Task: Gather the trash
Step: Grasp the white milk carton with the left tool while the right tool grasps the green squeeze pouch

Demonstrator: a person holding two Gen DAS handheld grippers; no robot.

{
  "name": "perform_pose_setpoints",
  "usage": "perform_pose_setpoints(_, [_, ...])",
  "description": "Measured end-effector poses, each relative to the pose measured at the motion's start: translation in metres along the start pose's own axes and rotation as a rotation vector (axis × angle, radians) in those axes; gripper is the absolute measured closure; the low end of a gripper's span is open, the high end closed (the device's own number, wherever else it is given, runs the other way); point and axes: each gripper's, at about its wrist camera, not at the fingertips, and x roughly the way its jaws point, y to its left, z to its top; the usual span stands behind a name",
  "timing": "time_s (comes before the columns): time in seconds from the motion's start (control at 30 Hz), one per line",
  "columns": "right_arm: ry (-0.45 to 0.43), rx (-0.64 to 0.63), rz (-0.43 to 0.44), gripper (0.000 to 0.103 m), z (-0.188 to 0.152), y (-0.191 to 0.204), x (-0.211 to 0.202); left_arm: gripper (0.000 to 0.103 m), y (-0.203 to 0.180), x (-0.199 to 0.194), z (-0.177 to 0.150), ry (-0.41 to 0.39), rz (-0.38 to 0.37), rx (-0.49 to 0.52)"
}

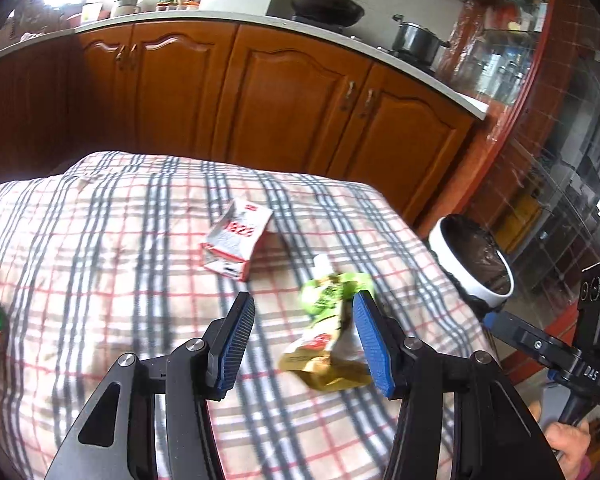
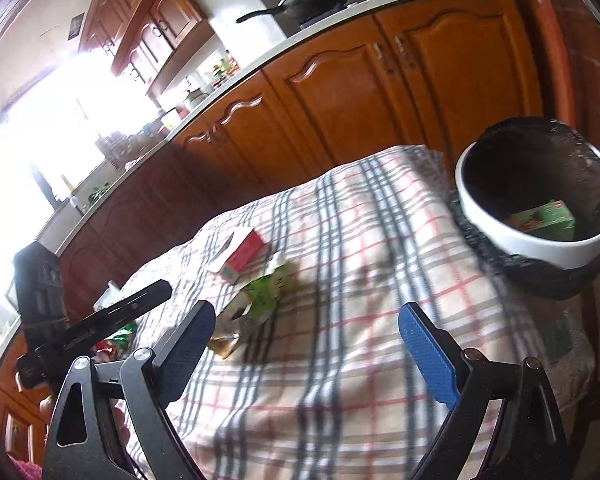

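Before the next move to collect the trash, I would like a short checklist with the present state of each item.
1. Left hand-held gripper open: ok, its pads stand apart.
2. Green and gold pouch lined up with it: not ok, it lies by the right pad, not centred.
3. Left grip on the pouch: cannot tell whether the pad touches it.
4. Right hand-held gripper free: ok, wide open over bare plaid cloth, nothing between its pads.
5. Trash bin ready: ok, open beside the table edge, a green box already inside.
6. Trash left on the cloth: not ok, the red and white carton also remains.
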Motion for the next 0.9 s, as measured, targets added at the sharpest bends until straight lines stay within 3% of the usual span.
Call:
perform_pose_setpoints(0.33, [0.092,0.010,0.084,0.012,-0.010,0.029,0.037,0.050,0.022,0.000,0.018,-0.001,0.034,0.024])
perform_pose_setpoints(0.57, [0.128,0.028,0.061,0.038,-0.008,0.034,0.064,0.049,0.034,0.027,0.034,0.023,0.051,0.044])
perform_pose_setpoints(0.83, [0.193,0.088,0.092,0.051,-0.007,0.030,0.098,0.041,0.040,0.090,0.061,0.076,0.085,0.089])
perform_pose_setpoints(0.9, [0.206,0.101,0.100,0.060,-0.008,0.028,0.106,0.041,0.041,0.105,0.067,0.089,0.093,0.098])
